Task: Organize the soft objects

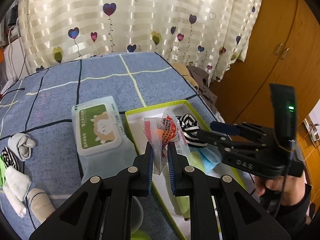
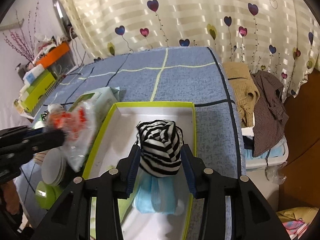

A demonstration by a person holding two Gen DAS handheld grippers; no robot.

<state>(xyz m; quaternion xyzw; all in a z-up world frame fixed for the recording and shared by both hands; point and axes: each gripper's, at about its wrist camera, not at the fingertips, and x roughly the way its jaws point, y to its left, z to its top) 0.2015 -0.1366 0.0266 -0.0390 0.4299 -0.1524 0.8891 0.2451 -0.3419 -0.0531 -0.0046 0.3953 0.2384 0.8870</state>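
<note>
1. Currently, left gripper [image 1: 160, 152] is clamped on a clear snack packet [image 1: 161, 134], held above the near-left wall of the green-rimmed box [image 2: 154, 105].
2. Right gripper [image 2: 161, 156] pinches a striped sock ball [image 2: 160, 150] over the box interior, above blue masks [image 2: 154, 198].

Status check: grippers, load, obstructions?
Left gripper shut on clear snack packet. Right gripper shut on striped sock ball, over green-rimmed box. Blue masks already inside; nothing blocking.
</note>
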